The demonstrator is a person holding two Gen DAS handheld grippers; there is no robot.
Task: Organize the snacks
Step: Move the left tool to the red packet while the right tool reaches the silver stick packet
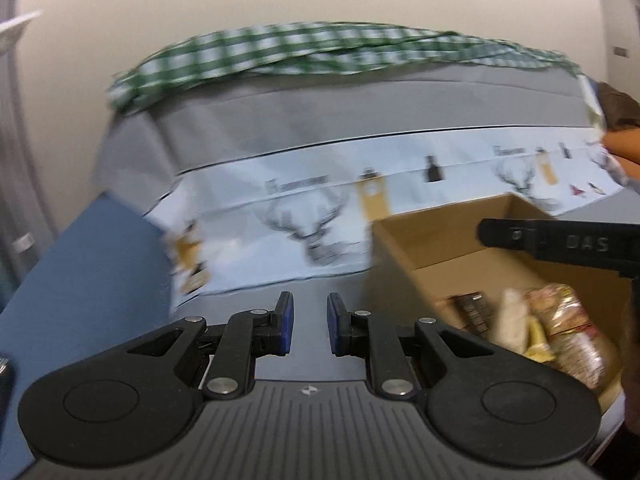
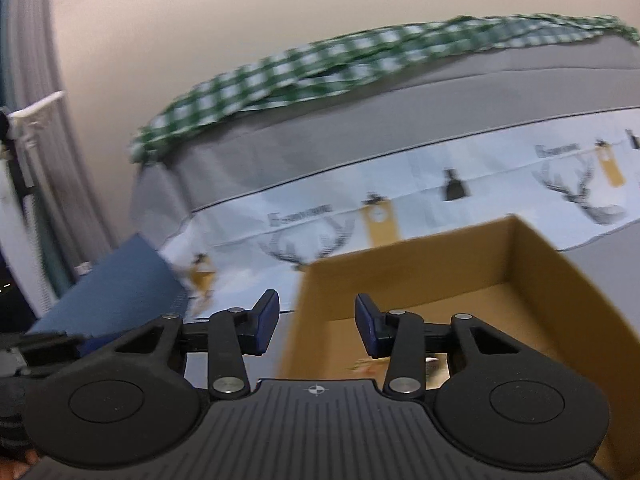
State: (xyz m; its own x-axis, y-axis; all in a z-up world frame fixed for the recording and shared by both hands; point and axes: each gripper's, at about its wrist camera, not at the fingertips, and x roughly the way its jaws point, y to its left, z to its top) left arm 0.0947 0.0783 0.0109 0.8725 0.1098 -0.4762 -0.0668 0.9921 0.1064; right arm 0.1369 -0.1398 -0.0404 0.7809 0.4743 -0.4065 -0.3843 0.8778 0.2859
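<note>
We are looking at both grippers empty. The left gripper (image 1: pixel 310 324) is sitting lower centre of its view, blue pads a narrow gap apart with nothing between them. The right gripper (image 2: pixel 316 326) is spread wider, also holding nothing, hovering over the near left corner of the cardboard box (image 2: pixel 532 256).

Progress, as we are judging it — partway. In the left wrist view the box (image 1: pixel 448 236) is filling the right side of the frame, and several snacks are already lying inside at lower right: a clear bag of snacks (image 1: pixel 572 332) with a red and yellow label, a pale packet (image 1: pixel 514 320) beside it, and a dark packet (image 1: pixel 472 312) to its left. The far part of the box floor is showing bare. We cannot see any loose snacks outside the box in either view, so what is left to sort is unclear.

Writing: embossed "DAS" on the black gripper part (image 1: pixel 568 240) at right edge of the left view. The printed runner (image 1: pixel 280 208) with stag heads is carrying a grey word — too blurred to read. The snack labels are also unreadable. A green checked cloth (image 1: pixel 320 48) is lying along the upper part of the frame.
</note>
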